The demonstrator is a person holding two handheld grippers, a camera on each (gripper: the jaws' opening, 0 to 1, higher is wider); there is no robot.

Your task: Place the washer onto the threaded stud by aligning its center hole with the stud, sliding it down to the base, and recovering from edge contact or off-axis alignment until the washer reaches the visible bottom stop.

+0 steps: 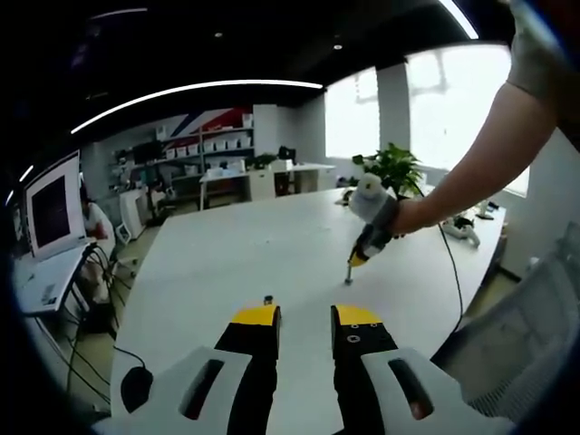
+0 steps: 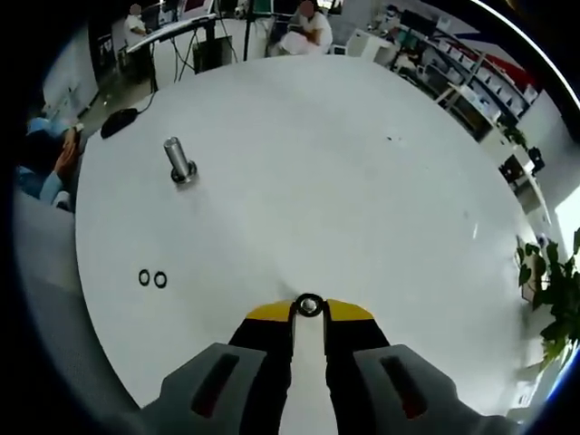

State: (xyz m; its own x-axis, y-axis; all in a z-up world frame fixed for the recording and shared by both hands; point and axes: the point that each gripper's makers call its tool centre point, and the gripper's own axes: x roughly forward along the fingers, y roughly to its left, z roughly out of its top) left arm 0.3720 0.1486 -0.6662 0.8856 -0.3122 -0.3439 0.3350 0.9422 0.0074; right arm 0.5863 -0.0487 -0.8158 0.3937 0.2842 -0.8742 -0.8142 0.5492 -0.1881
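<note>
Nearby, two spare washers point(image 2: 152, 278) beside stud point(image 2: 179, 160).

desk point(image 2: 362, 172): plain white, no pattern
left claw point(image 1: 305, 314): yellow tips, black fingers, pale grey body with dark slots
right claw point(image 2: 309, 310): yellow tips, black fingers, grey body
washer point(image 2: 309, 305): dark ring, silvery centre, at the right claw's tips
threaded stud point(image 2: 178, 159): silver-grey metal, upper left of the frame
two spare washers point(image 2: 152, 278): black rings
plant point(image 1: 395, 168): green leaves

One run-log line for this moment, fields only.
right gripper: shut on washer | stud: upright, bare | spare washers: on table | left gripper: open
</note>
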